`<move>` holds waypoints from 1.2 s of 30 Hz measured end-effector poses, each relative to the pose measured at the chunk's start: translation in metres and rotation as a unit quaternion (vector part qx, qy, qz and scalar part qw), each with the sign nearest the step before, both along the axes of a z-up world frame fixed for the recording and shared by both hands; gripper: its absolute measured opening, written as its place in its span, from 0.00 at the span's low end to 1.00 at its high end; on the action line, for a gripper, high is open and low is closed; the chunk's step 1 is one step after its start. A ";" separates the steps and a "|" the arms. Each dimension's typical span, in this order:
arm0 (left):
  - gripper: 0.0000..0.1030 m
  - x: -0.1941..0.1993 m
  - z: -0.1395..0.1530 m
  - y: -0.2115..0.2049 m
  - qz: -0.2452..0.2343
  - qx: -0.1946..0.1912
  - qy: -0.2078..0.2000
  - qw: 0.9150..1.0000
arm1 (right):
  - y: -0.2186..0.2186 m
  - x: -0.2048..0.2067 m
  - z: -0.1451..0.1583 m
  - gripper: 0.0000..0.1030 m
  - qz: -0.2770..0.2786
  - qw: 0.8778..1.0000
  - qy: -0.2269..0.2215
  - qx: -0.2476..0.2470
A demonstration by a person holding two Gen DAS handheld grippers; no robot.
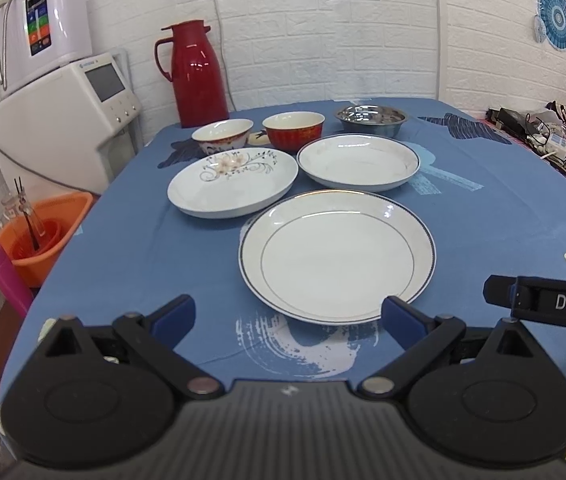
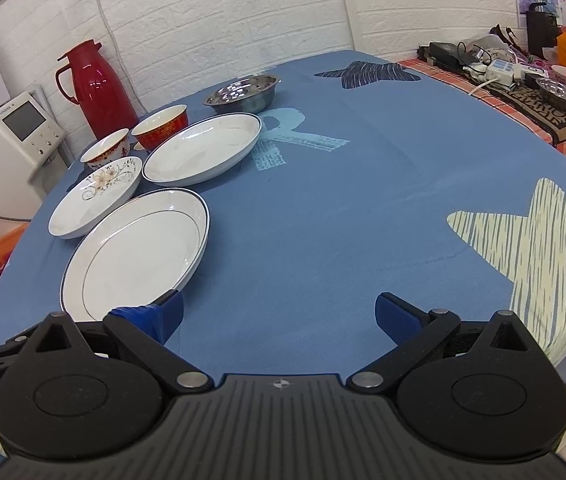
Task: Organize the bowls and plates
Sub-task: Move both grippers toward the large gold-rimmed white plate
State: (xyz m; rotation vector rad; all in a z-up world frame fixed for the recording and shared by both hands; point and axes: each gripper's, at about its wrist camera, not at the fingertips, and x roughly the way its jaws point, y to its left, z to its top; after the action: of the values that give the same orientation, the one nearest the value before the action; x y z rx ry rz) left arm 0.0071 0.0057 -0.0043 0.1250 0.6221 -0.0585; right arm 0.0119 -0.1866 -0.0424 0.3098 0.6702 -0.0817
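White brick wall behind a bench [image 1: 123, 248] draped in blue cloth. Three plates clustered left of centre: dark-rimmed plate [image 1: 337, 256] nearest, flower-patterned plate [image 1: 233, 182] and plain white plate [image 1: 358, 161] side by side beyond it, all lying flat, round, no long axis. Farther back, a row of upright bowls: white bowl [image 1: 222, 135], red bowl [image 1: 293, 129], steel bowl [image 1: 371, 119]. Red thermos jug [image 1: 195, 74] at the wall. Left hand-held gripper [image 1: 288, 314] and right hand-held gripper [image 2: 279, 312] both spread wide, gripping nothing, low over the near edge.
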 end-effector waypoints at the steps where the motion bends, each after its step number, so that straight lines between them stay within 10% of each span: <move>1: 0.96 0.001 0.000 0.000 0.000 0.000 0.000 1.000 | 0.000 0.001 0.000 0.88 0.000 1.000 0.001 0.000; 36: 0.96 0.125 -0.020 0.052 0.018 0.004 0.074 0.997 | 0.052 0.125 0.002 0.87 0.098 0.991 0.053 -0.077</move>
State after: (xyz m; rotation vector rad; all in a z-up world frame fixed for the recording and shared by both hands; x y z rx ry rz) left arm 0.1320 0.0575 -0.0248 0.1175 0.7714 -0.0306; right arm 0.1366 -0.1343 -0.0402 0.0903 0.7919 0.0370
